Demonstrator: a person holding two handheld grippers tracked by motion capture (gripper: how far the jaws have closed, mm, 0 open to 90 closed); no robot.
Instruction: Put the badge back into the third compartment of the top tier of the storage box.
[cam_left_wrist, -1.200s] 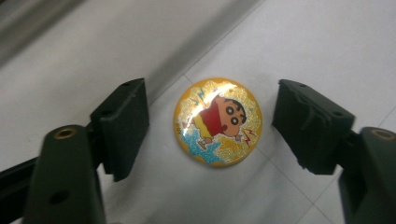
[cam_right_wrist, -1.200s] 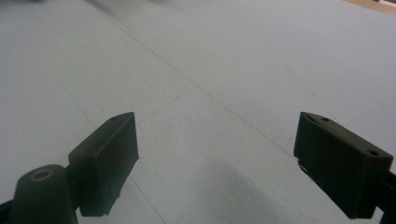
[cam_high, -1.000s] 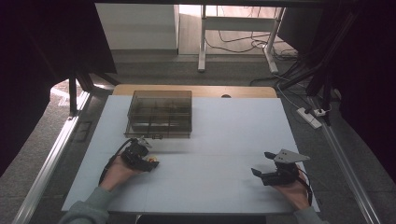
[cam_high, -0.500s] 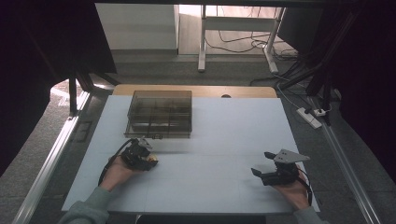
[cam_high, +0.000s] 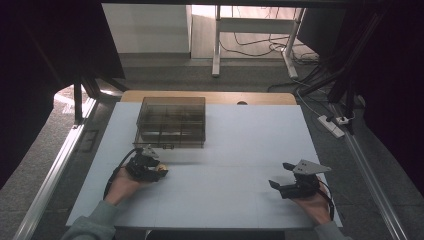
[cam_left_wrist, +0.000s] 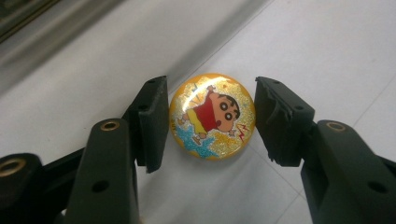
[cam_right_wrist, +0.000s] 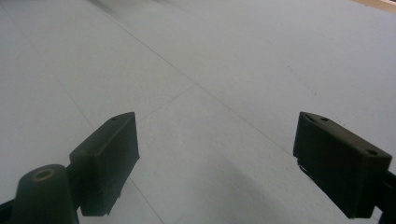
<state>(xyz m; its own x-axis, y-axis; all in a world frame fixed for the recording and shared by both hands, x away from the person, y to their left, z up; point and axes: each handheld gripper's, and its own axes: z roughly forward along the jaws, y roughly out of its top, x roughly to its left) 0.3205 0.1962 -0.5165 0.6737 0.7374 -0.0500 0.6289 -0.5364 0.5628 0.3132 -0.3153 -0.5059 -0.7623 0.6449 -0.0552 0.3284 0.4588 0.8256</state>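
A round orange badge (cam_left_wrist: 212, 116) with a cartoon boy in a red shirt lies on the white table (cam_high: 240, 145). My left gripper (cam_left_wrist: 211, 119) is shut on it, one black pad pressed against each side of its rim. In the high view the left gripper (cam_high: 158, 171) sits at the front left with the badge (cam_high: 162, 170) at its tip, just below the clear box (cam_high: 171, 122). My right gripper (cam_high: 281, 175) rests at the front right, held by a hand, its jaws apart. In the right gripper view, the right gripper (cam_right_wrist: 215, 158) is open over bare table.
The clear smoky box with several compartments stands at the back left of the table, lid down. A wooden edge (cam_high: 260, 98) shows behind the white top. A metal rail (cam_high: 55, 170) runs along the left side, and cables and a power strip (cam_high: 332, 125) lie on the floor at the right.
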